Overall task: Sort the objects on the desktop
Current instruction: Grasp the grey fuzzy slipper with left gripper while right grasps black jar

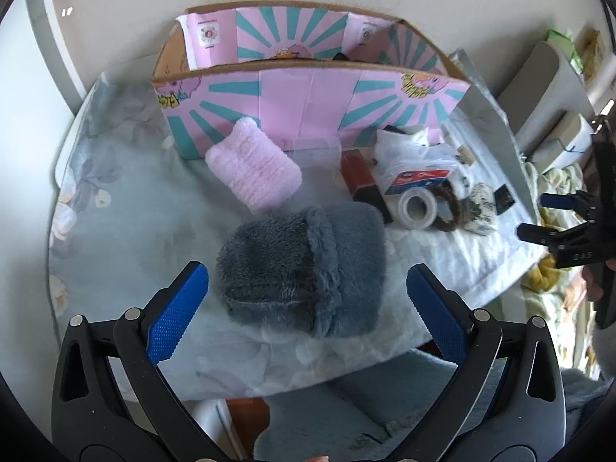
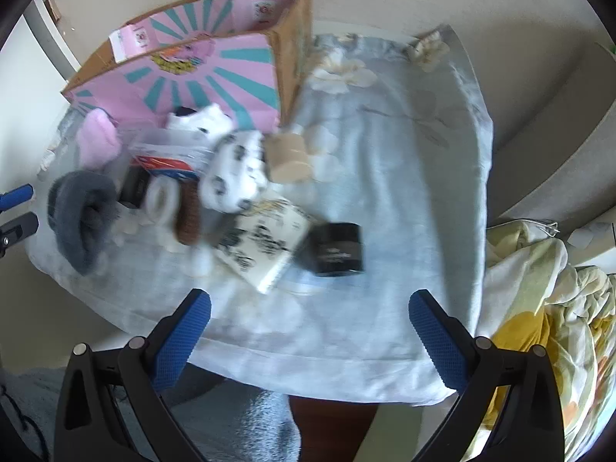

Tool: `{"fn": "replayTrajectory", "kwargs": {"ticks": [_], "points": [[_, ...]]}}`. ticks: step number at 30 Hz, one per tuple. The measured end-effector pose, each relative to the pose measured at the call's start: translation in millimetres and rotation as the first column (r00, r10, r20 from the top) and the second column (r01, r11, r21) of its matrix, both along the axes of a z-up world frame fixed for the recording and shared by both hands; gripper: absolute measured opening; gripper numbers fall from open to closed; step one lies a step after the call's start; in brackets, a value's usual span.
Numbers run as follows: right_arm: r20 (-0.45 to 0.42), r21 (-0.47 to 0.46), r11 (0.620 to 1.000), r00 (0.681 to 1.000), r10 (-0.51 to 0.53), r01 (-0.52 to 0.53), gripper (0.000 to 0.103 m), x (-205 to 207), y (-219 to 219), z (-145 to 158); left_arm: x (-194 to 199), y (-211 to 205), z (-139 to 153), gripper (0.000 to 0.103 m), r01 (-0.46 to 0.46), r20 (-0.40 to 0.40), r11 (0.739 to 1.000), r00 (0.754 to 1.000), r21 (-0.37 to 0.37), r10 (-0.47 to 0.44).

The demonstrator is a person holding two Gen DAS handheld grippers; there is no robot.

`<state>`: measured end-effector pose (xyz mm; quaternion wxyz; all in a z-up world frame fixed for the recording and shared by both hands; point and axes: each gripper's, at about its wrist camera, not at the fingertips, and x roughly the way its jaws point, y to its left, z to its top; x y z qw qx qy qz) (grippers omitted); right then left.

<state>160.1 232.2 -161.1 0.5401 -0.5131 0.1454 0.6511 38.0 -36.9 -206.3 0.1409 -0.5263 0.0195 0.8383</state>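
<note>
left gripper point(image 1: 308, 308) is held wide open, nothing gripped; the grey fleece hat point(image 1: 304, 269) lies on the cloth between and just ahead of its blue pads point(image 1: 177, 315). right gripper point(image 2: 310, 335) is also spread wide and empty, over bare pale blue floral tablecloth point(image 2: 404, 192).

only the left wrist view shows the clear tape roll point(image 1: 417, 208) sharply, with the brown hair tie point(image 1: 450, 211) touching it, plus the pink knitted piece point(image 1: 254, 165) just beside the box wall. only the right wrist view shows the black jar point(image 2: 338, 248) and the patterned white booklet point(image 2: 261, 246) it touches, the beige cylinder point(image 2: 288, 158) and the spotted white sock point(image 2: 235, 173); that view is motion-blurred.

the pink-and-teal cardboard box point(image 1: 308, 96) stands open at the far side. a clear plastic bag point(image 1: 412, 158) is draped over the red-and-blue carton point(image 1: 417, 181), partly hiding it; a dark red box point(image 1: 360, 177) lies next to it. crumpled bedding point(image 2: 550, 308) is seen off the table's right edge.

counted: one hat, one tape roll, one hair tie, one jar, one cardboard box.
</note>
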Motion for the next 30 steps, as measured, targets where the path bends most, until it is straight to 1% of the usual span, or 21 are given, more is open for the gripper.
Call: {"fn": "replayTrajectory", "kwargs": {"ticks": [6, 7, 9, 11, 14, 16, 17, 20, 21, 22, 23, 24, 25, 26, 27, 28, 30], "points": [[0.007, -0.009, 1.0, 1.0, -0.028, 0.028, 0.103, 18.8, 17.9, -2.9, -4.6, 4.9, -18.6, 0.103, -0.042, 0.027, 0.999, 0.999, 0.027, 0.041], [0.001, -0.023, 0.996, 0.996, -0.089, 0.089, 0.103, 20.7, 20.9, -4.0, -5.7, 7.2, -21.4, 0.103, -0.05, 0.026, 0.998, 0.998, 0.023, 0.049], [0.004, -0.029, 0.995, 0.996, -0.09, 0.09, 0.102, 23.4, 26.7, -7.6, -7.6, 11.4, -25.8, 0.103, -0.06, 0.017, 0.998, 0.998, 0.008, 0.06], [0.014, -0.04, 0.994, 0.995, -0.097, 0.097, 0.097, 25.7, 33.1, -12.4, -9.5, 15.3, -29.5, 0.103, -0.067, 0.012, 0.998, 0.998, -0.007, 0.067], [0.016, -0.058, 0.993, 0.995, -0.102, 0.103, 0.088, 28.1, 43.0, -19.2, -11.7, 18.7, -35.9, 0.103, -0.078, 0.007, 0.996, 0.997, -0.034, 0.078], [0.009, -0.068, 0.992, 0.995, -0.101, 0.101, 0.078, 28.1, 48.0, -21.8, -12.6, 19.7, -40.0, 0.103, -0.086, 0.003, 0.995, 0.996, -0.056, 0.086], [0.006, -0.073, 0.992, 0.995, -0.103, 0.103, 0.074, 27.6, 49.7, -22.5, -13.1, 19.3, -41.8, 0.103, -0.089, 0.002, 0.994, 0.996, -0.064, 0.089], [0.015, -0.065, 0.995, 0.997, -0.079, 0.08, 0.068, 22.4, 53.0, -22.1, -16.6, 20.8, -48.9, 0.103, -0.094, 0.0, 0.991, 0.996, -0.096, 0.094], [0.014, -0.065, 0.995, 0.997, -0.071, 0.072, 0.064, 20.7, 53.7, -21.4, -18.3, 21.7, -51.9, 0.103, -0.093, 0.004, 0.989, 0.996, -0.112, 0.094], [0.016, -0.065, 0.996, 0.998, -0.062, 0.063, 0.058, 18.6, 54.2, -20.7, -20.1, 22.9, -55.4, 0.101, -0.092, 0.008, 0.987, 0.996, -0.131, 0.094], [0.018, -0.066, 0.996, 0.998, -0.054, 0.055, 0.054, 16.7, 54.3, -20.1, -21.0, 23.7, -56.9, 0.098, -0.092, 0.008, 0.987, 0.996, -0.135, 0.094], [0.02, -0.068, 0.997, 0.999, -0.042, 0.043, 0.045, 14.5, 53.9, -19.6, -22.1, 23.4, -58.6, 0.089, -0.098, 0.005, 0.985, 0.995, -0.146, 0.099], [0.026, -0.068, 0.997, 0.999, -0.03, 0.032, 0.034, 11.9, 53.3, -19.2, -22.6, 22.5, -58.5, 0.084, -0.104, 0.001, 0.984, 0.994, -0.146, 0.105], [0.038, -0.065, 0.997, 0.999, -0.028, 0.03, 0.034, 10.3, 53.0, -19.1, -22.8, 20.9, -57.2, 0.079, -0.111, -0.002, 0.984, 0.994, -0.139, 0.112], [0.053, -0.063, 0.998, 0.998, -0.022, 0.025, 0.034, 8.7, 52.5, -19.5, -23.1, 18.2, -54.4, 0.069, -0.125, -0.01, 0.983, 0.992, -0.134, 0.125], [0.059, -0.061, 0.998, 0.998, -0.018, 0.022, 0.034, 8.1, 52.2, -19.5, -23.7, 16.1, -52.9, 0.063, -0.132, -0.009, 0.982, 0.991, -0.133, 0.132], [0.055, -0.06, 0.998, 0.998, -0.019, 0.023, 0.034, 9.0, 51.9, -19.2, -24.7, 13.1, -51.6, 0.056, -0.137, -0.003, 0.981, 0.99, -0.138, 0.138]]}}
